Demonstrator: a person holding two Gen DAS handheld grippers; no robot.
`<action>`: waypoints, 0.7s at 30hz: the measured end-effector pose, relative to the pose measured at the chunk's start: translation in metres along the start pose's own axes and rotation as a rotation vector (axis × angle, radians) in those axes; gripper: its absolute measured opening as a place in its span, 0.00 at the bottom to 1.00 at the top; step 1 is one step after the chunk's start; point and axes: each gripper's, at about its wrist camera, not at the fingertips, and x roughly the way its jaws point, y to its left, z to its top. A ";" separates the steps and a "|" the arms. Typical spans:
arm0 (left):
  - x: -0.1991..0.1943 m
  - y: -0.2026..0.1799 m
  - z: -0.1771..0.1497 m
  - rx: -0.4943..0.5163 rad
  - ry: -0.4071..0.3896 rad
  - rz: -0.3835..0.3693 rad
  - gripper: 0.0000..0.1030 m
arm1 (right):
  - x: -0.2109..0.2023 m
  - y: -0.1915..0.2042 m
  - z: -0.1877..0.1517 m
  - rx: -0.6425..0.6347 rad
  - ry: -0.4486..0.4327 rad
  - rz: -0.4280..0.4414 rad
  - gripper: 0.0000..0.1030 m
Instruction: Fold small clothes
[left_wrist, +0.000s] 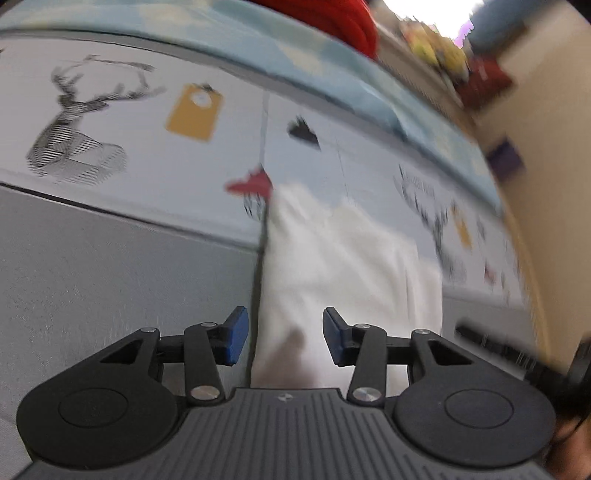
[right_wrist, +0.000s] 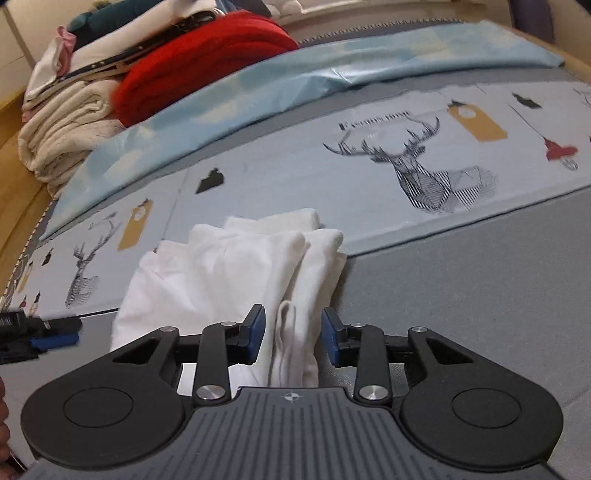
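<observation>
Left claw (left_wrist: 285, 339) part-open, empty | right claw (right_wrist: 292, 336) part-open astride folded white cotton garment (right_wrist: 229, 266), lower centre, ungripped | risk: snagging, undoing fold

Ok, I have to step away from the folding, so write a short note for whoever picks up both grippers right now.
Left gripper: open, pads clear of the cloth, white garment under the gap.
Right gripper: open, a bunched fold of the same garment lies between its pads, not pinched.
The garment lies partly folded on the grey mat, its far edge over the deer-print cloth.
Done: sides brought in, roughly.
Left: re-grip the near edge, finish the fold, then probably move it to the stacked clothes.
</observation>
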 end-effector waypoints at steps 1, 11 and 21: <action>0.006 -0.004 -0.004 0.037 0.031 0.011 0.47 | -0.002 0.001 0.000 -0.002 0.006 0.016 0.39; 0.047 -0.023 -0.041 0.096 0.243 0.010 0.28 | 0.008 0.011 -0.014 -0.024 0.150 0.044 0.21; 0.035 -0.050 -0.047 0.257 0.175 0.121 0.36 | -0.005 0.009 -0.013 -0.141 0.119 -0.112 0.44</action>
